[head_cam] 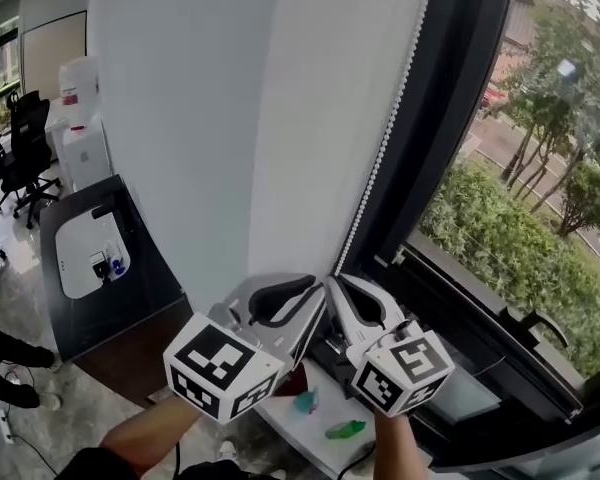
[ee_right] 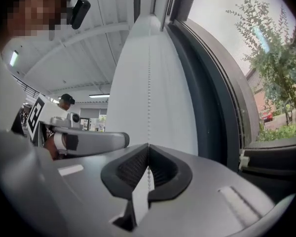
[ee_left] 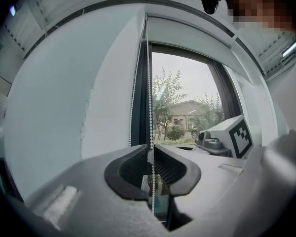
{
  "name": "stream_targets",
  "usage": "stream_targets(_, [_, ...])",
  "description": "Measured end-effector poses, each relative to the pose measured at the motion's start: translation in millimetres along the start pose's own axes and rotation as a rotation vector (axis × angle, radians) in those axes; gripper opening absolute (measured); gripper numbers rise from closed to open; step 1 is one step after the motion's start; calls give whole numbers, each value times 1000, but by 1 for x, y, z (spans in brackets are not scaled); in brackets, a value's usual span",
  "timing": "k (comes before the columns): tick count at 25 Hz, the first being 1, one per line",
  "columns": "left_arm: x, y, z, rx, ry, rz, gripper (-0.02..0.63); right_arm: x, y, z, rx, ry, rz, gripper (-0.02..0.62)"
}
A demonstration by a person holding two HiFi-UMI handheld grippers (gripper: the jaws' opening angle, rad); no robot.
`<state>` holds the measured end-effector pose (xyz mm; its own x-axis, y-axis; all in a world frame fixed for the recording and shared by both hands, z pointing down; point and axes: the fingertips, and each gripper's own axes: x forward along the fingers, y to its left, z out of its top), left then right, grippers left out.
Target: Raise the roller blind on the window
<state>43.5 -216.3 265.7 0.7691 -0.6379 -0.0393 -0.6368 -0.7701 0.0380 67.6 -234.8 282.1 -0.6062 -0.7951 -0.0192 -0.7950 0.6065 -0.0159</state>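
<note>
White roller blind (head_cam: 230,118) hangs lengthwise down the window. Its bead chain (head_cam: 385,138) runs vertically along the blind's right edge, beside the dark window frame (head_cam: 450,118). The left gripper (ee_left: 151,154) has its jaws slightly apart around the chain, and the right gripper (ee_right: 148,149) is clamped on it.

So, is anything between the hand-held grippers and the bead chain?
Nothing visible. The bead chain runs between the slightly parted jaws of the left hand-held gripper; the right hand-held gripper is shut on it.
</note>
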Motion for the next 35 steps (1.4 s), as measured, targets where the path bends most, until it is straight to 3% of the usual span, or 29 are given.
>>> stream_targets(5, [4, -3, -14, -10, 29, 12, 46, 0, -2, -14, 16, 9, -40, 8])
stream_targets(9, [2, -4, -22, -7, 26, 50, 46, -15, -4, -4, -19, -48, -138, 10])
stream_targets(13, [-4, -5, -37, -4, 37, 89, 43, -35, -2, -17, -8, -54, -219, 14])
stream_targets(23, [-9, -19, -64, 4, 67, 109, 35, -56, 11, -40, 30, -24, -268, 38])
stream_targets(35, [-16, -22, -77, 37, 99, 146, 2, -54, 25, -54, 2, 50, -274, 5])
